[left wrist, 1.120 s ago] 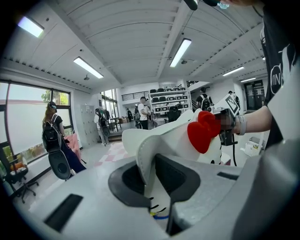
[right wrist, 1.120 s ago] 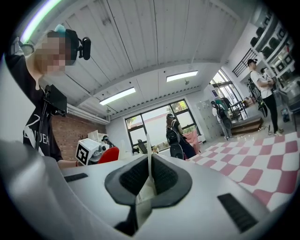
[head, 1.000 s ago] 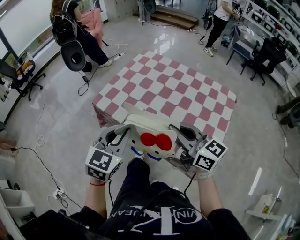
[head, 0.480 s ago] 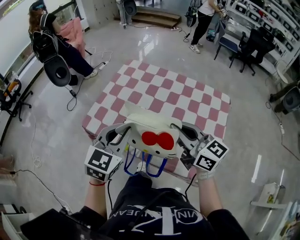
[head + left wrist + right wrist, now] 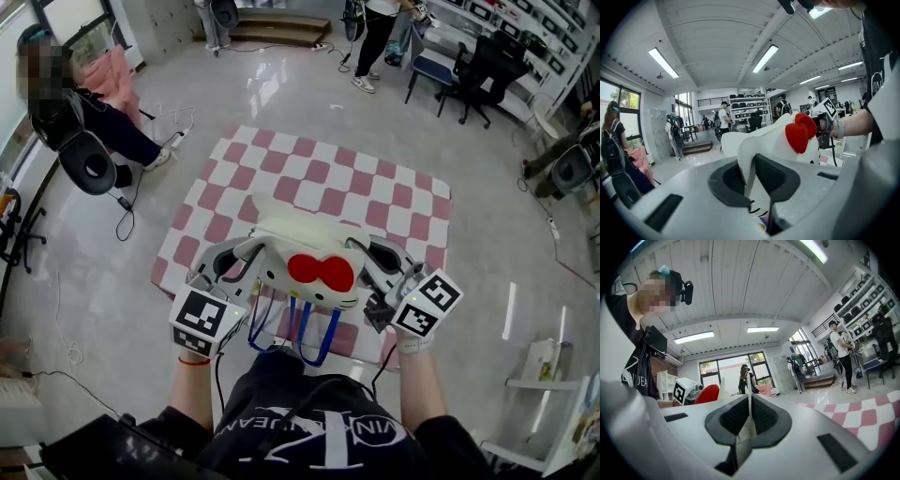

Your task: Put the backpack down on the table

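Your left gripper (image 5: 236, 270) has its jaws closed on a white edge of the backpack (image 5: 302, 246); the backpack, white with a red bow (image 5: 321, 272), hangs between both grippers over the near edge of the checked table (image 5: 319, 178); its blue straps (image 5: 315, 330) dangle below; your right gripper (image 5: 377, 270) pinches the opposite edge tightly.

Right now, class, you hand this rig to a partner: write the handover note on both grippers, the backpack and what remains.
Left gripper: shut on the backpack's white edge.
Right gripper: shut on its other side.
Backpack held over the checkered table's near edge, blue straps hanging.
Done: gripped, at the table.
Left: lower it onto the table, open both grippers.
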